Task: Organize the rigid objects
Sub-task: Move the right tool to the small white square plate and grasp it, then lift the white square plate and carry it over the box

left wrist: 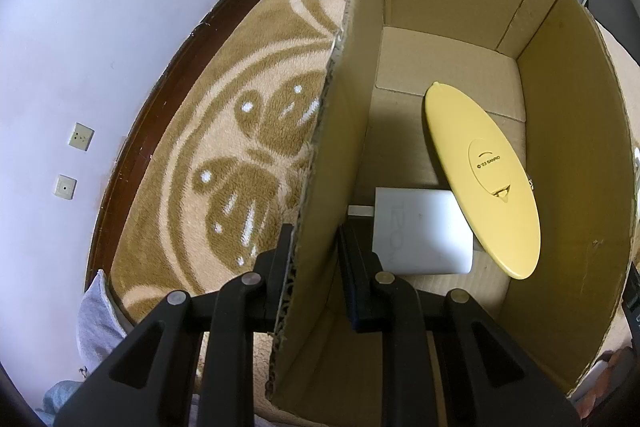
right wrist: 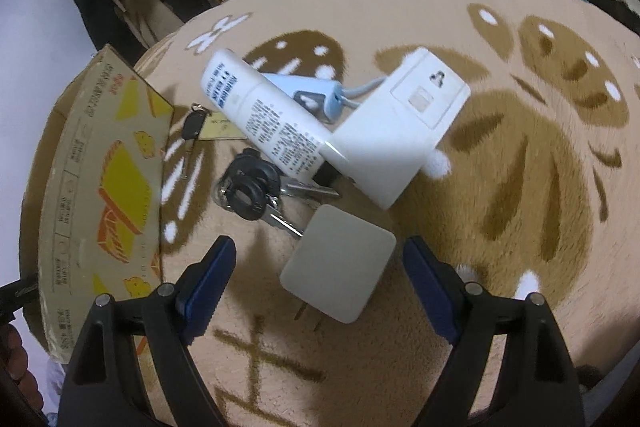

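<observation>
Left gripper (left wrist: pixel 312 263) jaws clamping the box wall (left wrist: pixel 320 187); right gripper (right wrist: pixel 316 267) jaws spread, straddling the grey charger (right wrist: pixel 340 263) lower centre on the rug (right wrist: pixel 480 267); risk: snagging adjacent keys (right wrist: pixel 256 191).

A plush brown-patterned blanket (right wrist: pixel 460 27) is spread under everything. On it are laid a cardboard box (right wrist: pixel 100 187), keys (right wrist: pixel 256 191), a grey charger (right wrist: pixel 340 263), and a white adapter (right wrist: pixel 400 131).

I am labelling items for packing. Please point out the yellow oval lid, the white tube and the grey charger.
yellow oval lid (left wrist: pixel 480 179), left wrist view, flat underside.
white tube (right wrist: pixel 260 115), right wrist view, printed body.
grey charger (right wrist: pixel 340 263), right wrist view, top face.
</observation>
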Action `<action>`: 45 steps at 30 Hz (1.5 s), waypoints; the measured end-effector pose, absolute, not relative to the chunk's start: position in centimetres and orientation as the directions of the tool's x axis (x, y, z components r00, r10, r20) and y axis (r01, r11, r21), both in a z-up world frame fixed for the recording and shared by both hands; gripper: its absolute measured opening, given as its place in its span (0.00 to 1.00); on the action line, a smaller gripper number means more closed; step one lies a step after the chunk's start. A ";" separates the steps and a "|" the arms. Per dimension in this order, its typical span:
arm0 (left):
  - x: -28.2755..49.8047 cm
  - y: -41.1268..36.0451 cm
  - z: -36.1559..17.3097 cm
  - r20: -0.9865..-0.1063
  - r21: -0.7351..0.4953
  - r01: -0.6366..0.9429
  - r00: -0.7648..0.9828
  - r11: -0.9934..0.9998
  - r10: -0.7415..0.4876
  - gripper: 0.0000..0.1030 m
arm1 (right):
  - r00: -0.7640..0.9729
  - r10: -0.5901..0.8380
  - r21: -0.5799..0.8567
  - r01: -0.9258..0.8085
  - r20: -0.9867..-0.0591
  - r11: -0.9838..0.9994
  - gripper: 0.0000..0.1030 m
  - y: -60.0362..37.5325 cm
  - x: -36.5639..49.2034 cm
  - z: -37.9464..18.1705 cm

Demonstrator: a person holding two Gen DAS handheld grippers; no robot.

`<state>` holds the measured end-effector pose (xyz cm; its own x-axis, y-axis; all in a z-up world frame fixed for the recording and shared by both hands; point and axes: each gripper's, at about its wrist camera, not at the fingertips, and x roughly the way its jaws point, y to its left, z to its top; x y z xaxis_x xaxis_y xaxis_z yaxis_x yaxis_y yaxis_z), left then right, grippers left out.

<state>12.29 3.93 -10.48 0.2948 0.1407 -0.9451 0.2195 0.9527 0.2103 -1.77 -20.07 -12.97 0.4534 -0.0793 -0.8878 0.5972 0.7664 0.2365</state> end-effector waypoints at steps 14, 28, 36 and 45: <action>12.2 3.7 -10.3 -0.942 0.224 0.223 0.298 0.949 0.153 0.20 | 0.415 -0.141 0.163 0.615 -0.899 0.772 0.64 -20.1 -1.3 -13.7; 11.9 3.7 -10.3 -0.941 0.231 0.227 0.299 0.946 0.158 0.20 | 0.440 -0.183 0.105 0.554 -0.879 0.826 0.62 -17.5 -1.6 -12.0; 11.9 3.7 -10.3 -0.941 0.231 0.228 0.299 0.946 0.158 0.20 | 0.545 -0.161 0.162 0.497 -0.823 0.852 0.62 -16.3 -1.5 -8.4; 11.9 3.7 -10.3 -0.941 0.231 0.228 0.298 0.946 0.158 0.20 | 0.675 -0.104 0.252 0.408 -0.731 0.878 0.62 -14.5 0.0 -3.4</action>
